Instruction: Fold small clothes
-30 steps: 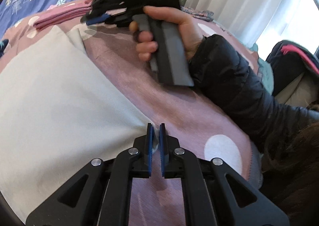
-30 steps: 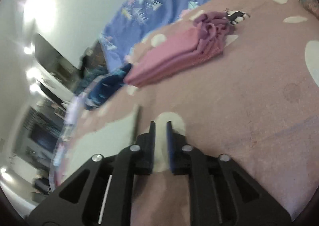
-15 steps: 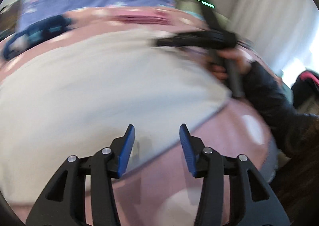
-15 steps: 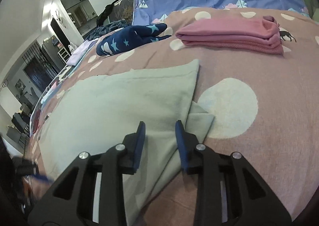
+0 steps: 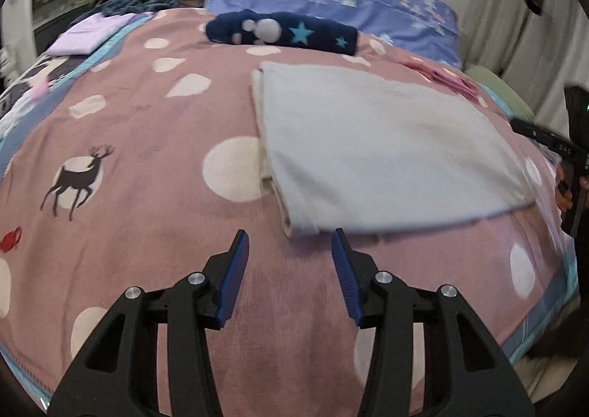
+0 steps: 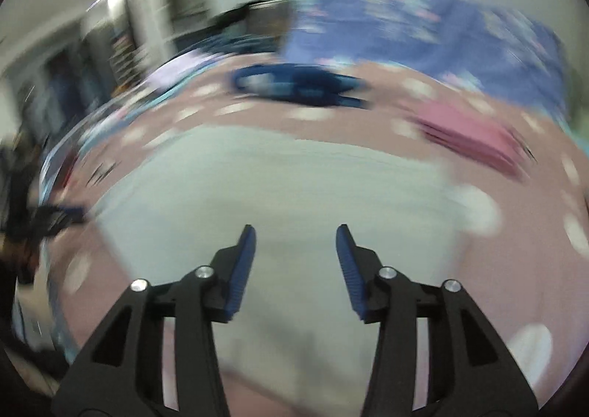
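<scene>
The bed point(image 5: 154, 196) is viewed by both wrist cameras from close above, each angled downward toward the head end. The left view is sharp, the right view blurred. The pale folded garment point(image 5: 386, 148) and the navy starred piece point(image 5: 283, 32) are shared by both.

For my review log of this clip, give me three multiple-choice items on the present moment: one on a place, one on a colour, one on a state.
1. Where does the navy star-print garment lie?
A. beyond the pale folded cloth
B. on top of it
C. between the left gripper fingers

2. What colour is the bedspread?
A. green
B. dusty pink with white dots
C. plain black

3. How do the left gripper's jaws stand?
A. clamped on the cloth
B. shut and empty
C. apart, nothing between them

Key: 1 A, it sits farther up the bed; 2 B, dots and a deer print show; 3 C, bare bedspread shows in the gap.
</scene>
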Tool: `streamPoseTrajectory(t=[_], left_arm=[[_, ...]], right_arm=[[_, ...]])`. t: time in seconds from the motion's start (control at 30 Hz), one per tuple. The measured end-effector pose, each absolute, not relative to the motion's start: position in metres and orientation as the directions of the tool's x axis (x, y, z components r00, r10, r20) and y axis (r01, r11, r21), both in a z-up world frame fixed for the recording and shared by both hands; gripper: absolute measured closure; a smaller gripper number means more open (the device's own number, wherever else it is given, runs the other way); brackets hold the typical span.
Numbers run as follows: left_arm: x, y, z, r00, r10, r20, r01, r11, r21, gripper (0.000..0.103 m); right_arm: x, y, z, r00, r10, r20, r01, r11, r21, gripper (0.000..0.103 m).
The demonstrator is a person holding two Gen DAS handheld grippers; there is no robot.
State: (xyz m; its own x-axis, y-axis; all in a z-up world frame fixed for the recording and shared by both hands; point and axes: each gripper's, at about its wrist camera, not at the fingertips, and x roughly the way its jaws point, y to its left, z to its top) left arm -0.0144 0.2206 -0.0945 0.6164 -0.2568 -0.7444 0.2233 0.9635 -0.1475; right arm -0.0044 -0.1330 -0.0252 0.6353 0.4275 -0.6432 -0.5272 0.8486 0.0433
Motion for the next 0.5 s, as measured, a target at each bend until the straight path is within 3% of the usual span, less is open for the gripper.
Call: streamPoseTrajectory(t=[0.1, 0.23, 0.27, 0.33, 0.5], left_arm=[[-0.011, 0.209, -0.102, 0.603, -0.283, -0.746, 0.308, 0.945, -0.110, 0.056], [-0.005, 0.208, -0.111, 0.600, -0.310, -0.737, 0.381, 0.921, -0.077, 0.058], [-0.001, 0.209, -0.111, 0.605, -0.314, -0.732, 0.393, 0.917, -0.068, 0.064], [0.003, 0.209, -0.106, 0.617, -0.332, -0.714, 0.421, 0.905, -0.057, 0.097], [-0.004, 0.220, -0.077, 0.661, -0.350, -0.664, 0.469, 0.883, 0.002, 0.100]], right_arm=[[-0.033, -0.042, -0.045, 0.533, 0.482, -0.695, -0.689, 0.724, -0.026, 0.054], [-0.049, 0.017, -0.064, 0.463, 0.483, -0.743, -0.768, 0.637, -0.063, 0.054], [-0.051, 0.024, -0.067, 0.455, 0.481, -0.750, -0.773, 0.632, -0.064, 0.054], [-0.052, 0.030, -0.069, 0.458, 0.470, -0.754, -0.765, 0.640, -0.066, 0.052], [-0.038, 0.031, -0.073, 0.450, 0.451, -0.771, -0.721, 0.692, -0.017, 0.048]])
